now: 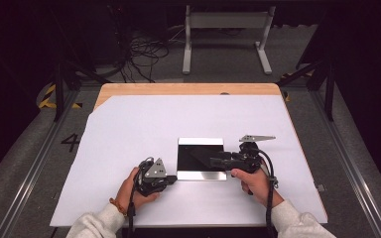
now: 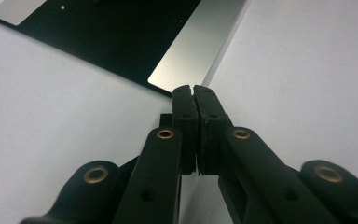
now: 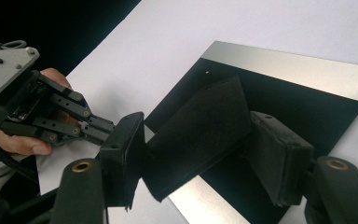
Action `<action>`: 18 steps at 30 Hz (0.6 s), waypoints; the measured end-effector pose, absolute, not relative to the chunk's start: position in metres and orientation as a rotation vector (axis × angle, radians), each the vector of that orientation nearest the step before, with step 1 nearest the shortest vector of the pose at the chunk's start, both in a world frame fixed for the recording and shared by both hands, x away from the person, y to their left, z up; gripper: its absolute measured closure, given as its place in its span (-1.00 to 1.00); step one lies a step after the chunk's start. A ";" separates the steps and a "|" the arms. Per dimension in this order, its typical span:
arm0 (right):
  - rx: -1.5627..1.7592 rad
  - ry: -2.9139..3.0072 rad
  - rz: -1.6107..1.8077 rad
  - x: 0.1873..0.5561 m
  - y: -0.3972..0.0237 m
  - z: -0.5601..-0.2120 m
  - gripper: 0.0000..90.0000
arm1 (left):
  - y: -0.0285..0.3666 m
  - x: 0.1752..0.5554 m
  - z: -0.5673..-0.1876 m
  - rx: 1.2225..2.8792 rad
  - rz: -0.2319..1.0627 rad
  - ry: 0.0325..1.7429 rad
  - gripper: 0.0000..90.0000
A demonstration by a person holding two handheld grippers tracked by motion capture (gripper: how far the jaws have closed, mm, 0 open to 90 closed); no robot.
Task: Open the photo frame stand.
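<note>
- The tablet point(image 1: 201, 158), a flat rectangle with a glossy black screen and brushed silver bands along its near and far edges, is lying flat on the white sheet point(image 1: 129, 129) covering the tabletop point(image 1: 188, 89), near the middle and toward the near side.
- The left gripper point(image 1: 173, 177) is pressing its jaws together at the tablet's near-left corner; in the left gripper view point(image 2: 195, 88) the tips are meeting right at the silver corner, seemingly pinning it, though whether they are clamping the edge itself is hard to tell.
- The right gripper point(image 3: 191, 140) is pinching a dark, stiff, felt-like pad point(image 3: 200, 133), roughly rectangular with a matte fuzzy face, tilted above the screen.
- In the high view the right gripper point(image 1: 216, 161) is reaching over the tablet's right part from the right.
- The work looks like wiping the screen: steadying and picking up the pad seem done, while the actual strokes across the black glass appear to be left, since the pad is sitting angled rather than flat on it.
</note>
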State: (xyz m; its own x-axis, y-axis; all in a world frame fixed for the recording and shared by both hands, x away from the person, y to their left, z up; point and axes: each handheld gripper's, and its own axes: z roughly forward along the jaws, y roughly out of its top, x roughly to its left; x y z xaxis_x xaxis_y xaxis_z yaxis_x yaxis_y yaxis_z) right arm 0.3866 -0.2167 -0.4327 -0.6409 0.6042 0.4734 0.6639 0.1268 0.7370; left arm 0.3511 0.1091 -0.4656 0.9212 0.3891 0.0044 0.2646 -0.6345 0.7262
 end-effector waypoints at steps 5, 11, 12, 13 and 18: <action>-1.316 -2.267 -1.573 0.388 -0.217 -0.436 -0.14 | 0.109 0.352 -0.466 2.290 0.203 0.457 0.95; -1.309 -2.239 -1.561 0.389 -0.217 -0.438 -0.05 | 0.109 0.352 -0.465 2.293 0.205 0.451 0.95; -1.309 -2.235 -1.559 0.389 -0.217 -0.438 -0.02 | 0.109 0.352 -0.465 2.294 0.207 0.449 0.93; -1.304 -2.233 -1.552 0.389 -0.217 -0.439 0.00 | 0.110 0.352 -0.465 2.295 0.207 0.450 0.92; -1.300 -2.242 -1.538 0.388 -0.217 -0.440 0.05 | 0.120 0.354 -0.459 2.227 0.228 0.472 0.91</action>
State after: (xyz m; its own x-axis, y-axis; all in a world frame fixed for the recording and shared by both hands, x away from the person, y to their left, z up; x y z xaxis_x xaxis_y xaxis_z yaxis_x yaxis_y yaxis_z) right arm 0.3883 -0.2174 -0.4404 -0.6212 0.5739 0.5337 0.7044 0.1105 0.7011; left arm 0.3542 0.1201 -0.4586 0.9132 0.4075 0.0050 0.2575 -0.5865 0.7679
